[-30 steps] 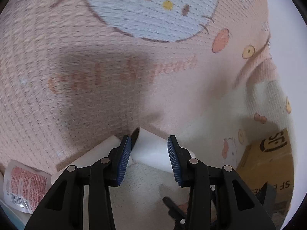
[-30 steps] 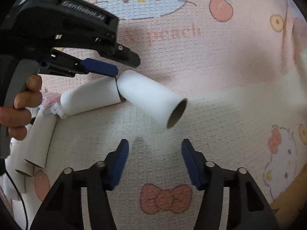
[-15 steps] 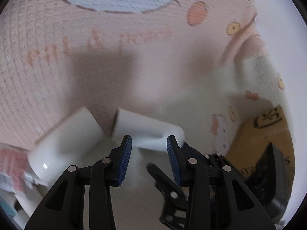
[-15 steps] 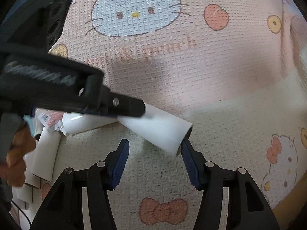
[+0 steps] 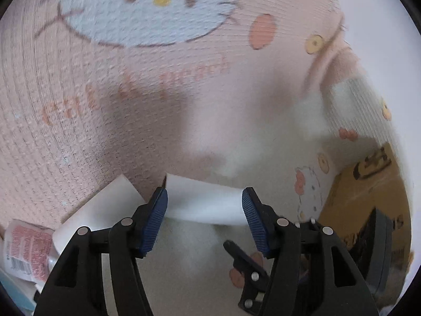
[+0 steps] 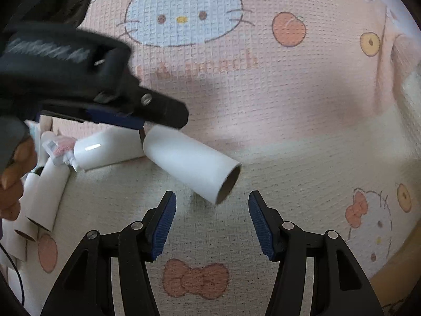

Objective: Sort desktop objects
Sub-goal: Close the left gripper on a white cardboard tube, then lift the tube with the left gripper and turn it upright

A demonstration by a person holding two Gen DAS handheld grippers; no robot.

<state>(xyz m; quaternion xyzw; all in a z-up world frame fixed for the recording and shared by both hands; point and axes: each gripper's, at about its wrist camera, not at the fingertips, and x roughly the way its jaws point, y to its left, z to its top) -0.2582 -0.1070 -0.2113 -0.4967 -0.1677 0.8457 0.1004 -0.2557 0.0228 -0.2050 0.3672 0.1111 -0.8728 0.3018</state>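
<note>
The white roll [image 6: 190, 162] is being released onto the cloth-covered bench [image 6: 302, 105] at twelve o'clock of the right tool [image 6: 211, 218], which is being held wide and empty. The left tool [image 5: 204, 208] has just been opening around the roll's far end; withdrawal is judged next.

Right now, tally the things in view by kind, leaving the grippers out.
White rolls: 4 clearly seen
Packet with red print: 1
Cardboard box: 1
Total: 6; further rolls may be cut off at the left edge of the right wrist view.
</note>
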